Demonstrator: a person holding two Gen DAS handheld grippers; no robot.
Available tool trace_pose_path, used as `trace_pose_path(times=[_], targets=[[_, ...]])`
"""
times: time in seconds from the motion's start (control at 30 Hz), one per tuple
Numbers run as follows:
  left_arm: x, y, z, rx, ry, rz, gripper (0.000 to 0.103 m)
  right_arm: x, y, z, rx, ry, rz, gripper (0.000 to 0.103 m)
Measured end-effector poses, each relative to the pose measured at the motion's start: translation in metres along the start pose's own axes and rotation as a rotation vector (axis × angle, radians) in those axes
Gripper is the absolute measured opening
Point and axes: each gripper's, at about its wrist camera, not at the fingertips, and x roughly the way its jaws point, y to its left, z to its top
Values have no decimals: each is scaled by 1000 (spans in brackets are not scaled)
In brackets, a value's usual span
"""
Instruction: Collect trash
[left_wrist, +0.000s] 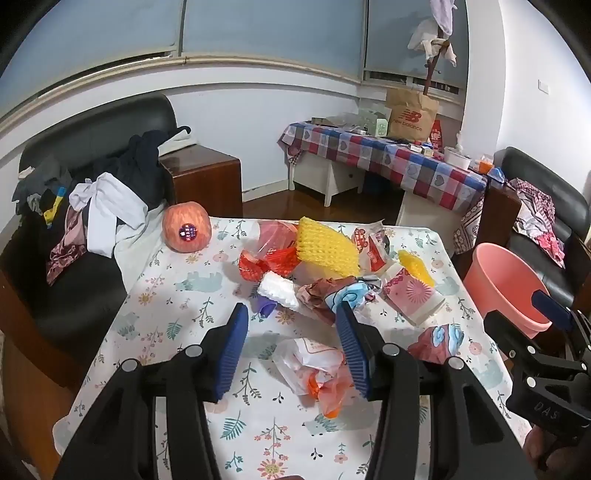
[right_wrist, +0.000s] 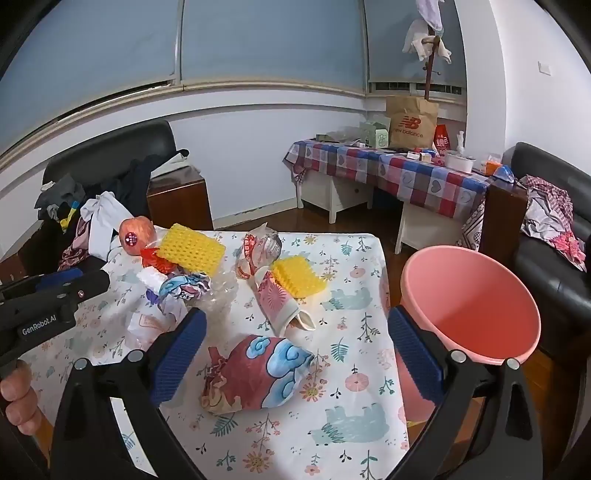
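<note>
Trash litters the floral-cloth table (left_wrist: 177, 332). My left gripper (left_wrist: 291, 321) is open, hovering over a crumpled white and orange plastic bag (left_wrist: 314, 365) that lies between and below its blue pads. My right gripper (right_wrist: 297, 317) is wide open around a crumpled red and blue wrapper (right_wrist: 258, 369) without touching it. Farther back lie a big yellow foam net (left_wrist: 325, 247), a small yellow foam net (right_wrist: 295, 277), a pink wrapper (right_wrist: 277, 299) and a white foam roll (left_wrist: 279, 290). A pink bin (right_wrist: 472, 306) stands off the table's right edge.
An apple (left_wrist: 186, 227) with a sticker sits at the table's far left corner. A black sofa (left_wrist: 55, 295) heaped with clothes runs along the left. Behind are a checked-cloth table (left_wrist: 388, 158) with a brown paper bag and another black sofa (right_wrist: 554, 277).
</note>
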Motion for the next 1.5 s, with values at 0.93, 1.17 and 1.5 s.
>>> trace_pose_path(times=[0.93, 1.17, 1.5], targets=[[-2, 2, 0, -2, 7, 2, 49, 1, 0, -1, -5, -3, -5, 100], [-2, 2, 0, 0, 6, 2, 49, 1, 0, -1, -6, -2, -6, 100], [-1, 2, 0, -2, 9, 3, 49, 1, -1, -1, -6, -3, -9, 100]])
